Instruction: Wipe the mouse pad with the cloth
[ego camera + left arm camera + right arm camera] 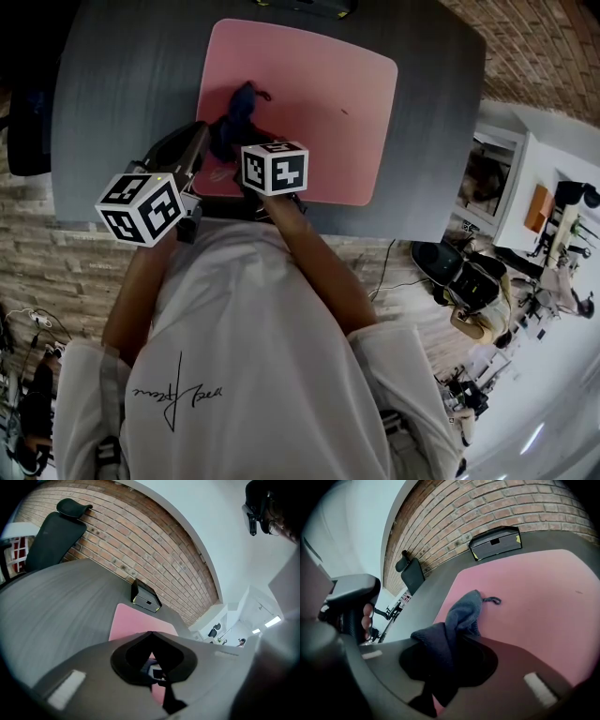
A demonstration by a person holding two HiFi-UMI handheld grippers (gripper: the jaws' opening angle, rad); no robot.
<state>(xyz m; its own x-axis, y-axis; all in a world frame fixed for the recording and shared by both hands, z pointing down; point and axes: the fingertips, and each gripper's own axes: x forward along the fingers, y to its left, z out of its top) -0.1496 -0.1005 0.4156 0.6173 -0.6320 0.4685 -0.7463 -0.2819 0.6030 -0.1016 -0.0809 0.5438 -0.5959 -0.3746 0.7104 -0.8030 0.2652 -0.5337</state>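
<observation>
We judge the wiping barely begun. Our right gripper (449, 641) has its fingers clamped on the dark blue cloth (461, 613), whose free end lies on the pink mouse pad (534, 602) just ahead of them. Most of the pad, ahead and to their right, looks yet to be covered. Our left gripper (151, 634) has its fingers together on nothing. Beyond the pad, on the bench (56, 606), stands a closed black box (494, 542); we cannot see inside.

White T-shirt (281, 375), black script print (174, 394)
</observation>
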